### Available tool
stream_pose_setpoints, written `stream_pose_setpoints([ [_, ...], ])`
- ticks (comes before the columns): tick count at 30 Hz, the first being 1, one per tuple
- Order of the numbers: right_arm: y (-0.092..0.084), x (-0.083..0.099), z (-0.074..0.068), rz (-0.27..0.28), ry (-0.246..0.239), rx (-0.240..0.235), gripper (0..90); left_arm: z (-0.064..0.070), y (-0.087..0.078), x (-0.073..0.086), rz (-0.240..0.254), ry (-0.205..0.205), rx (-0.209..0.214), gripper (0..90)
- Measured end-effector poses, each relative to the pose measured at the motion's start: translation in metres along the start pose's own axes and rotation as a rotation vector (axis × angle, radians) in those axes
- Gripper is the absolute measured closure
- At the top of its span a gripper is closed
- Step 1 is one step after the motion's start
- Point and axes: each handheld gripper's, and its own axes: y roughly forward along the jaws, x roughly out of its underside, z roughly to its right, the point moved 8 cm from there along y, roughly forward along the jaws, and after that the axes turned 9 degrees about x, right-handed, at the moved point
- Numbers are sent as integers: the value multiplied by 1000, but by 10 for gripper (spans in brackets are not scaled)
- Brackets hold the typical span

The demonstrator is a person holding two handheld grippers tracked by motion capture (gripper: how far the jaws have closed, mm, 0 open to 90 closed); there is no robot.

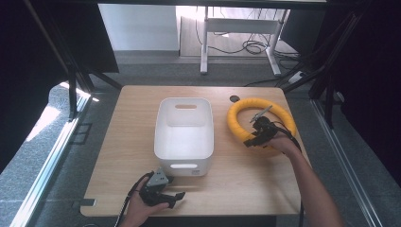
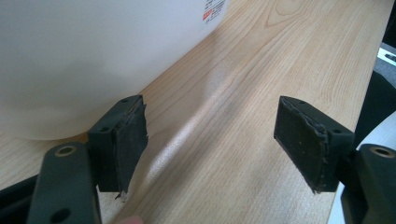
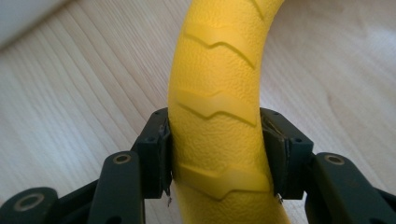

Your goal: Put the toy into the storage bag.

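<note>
Right gripper view shows the right hand-held gripper (image 3: 215, 154) clamped across the yellow ring (image 3: 219, 93) right of the white bin (image 1: 183, 135), where its rounded surface might slip free, while the left hand-held gripper (image 2: 210, 140) rests with jaws apart.

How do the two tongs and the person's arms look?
Both tongs, left and right, are black with flat, dark, frayed-edged pads. A grey three-cornered plate tops the left; a black cable trails from it. The forearms are bare, no sleeves.
</note>
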Motion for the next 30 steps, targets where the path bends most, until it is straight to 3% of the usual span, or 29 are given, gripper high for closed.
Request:
stream_pose_setpoints([
  [10, -39, -28, 2, 168, 62, -63, 512, 0, 1, 0, -3, -4, 2, 257],
  [21, -83, -49, 14, 392, 190, -160, 515, 0, 0, 0, 0, -3, 1, 256],
  [30, -102, -50, 18, 478, 219, -164, 516, 0, 1, 0, -3, -2, 0, 256],
])
